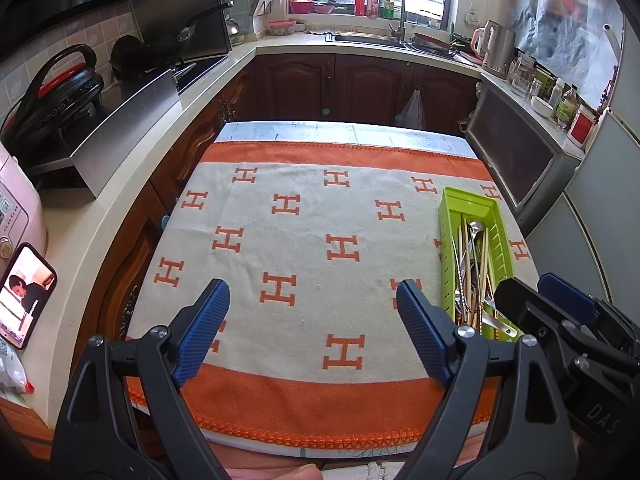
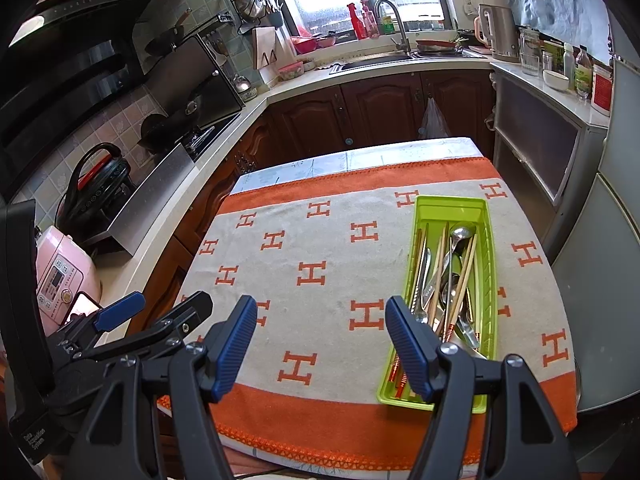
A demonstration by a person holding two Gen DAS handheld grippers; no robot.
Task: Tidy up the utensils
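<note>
A lime-green plastic tray [image 2: 486, 276] lies on the right side of the cloth-covered table and holds several chopsticks [image 2: 464, 276] and metal spoons [image 2: 461, 234] in a loose pile. The left wrist view shows the same tray [image 1: 500, 224] with its utensils [image 1: 474, 268] at the right. My left gripper [image 1: 312, 320] hovers open over the near middle of the cloth, empty. Also open and empty, my right gripper [image 2: 320, 340] hangs over the near cloth, its right finger [image 2: 408, 344] just left of the tray's near end. Each gripper shows at the edge of the other's view.
The table wears a beige cloth [image 1: 304, 240] with orange H marks and orange borders. A kitchen counter with a stove [image 1: 132, 92], a rice cooker [image 2: 60, 276] and a phone [image 1: 24, 296] runs along the left. A sink [image 1: 372, 38] lies beyond; a grey cabinet [image 1: 520, 160] stands at the right.
</note>
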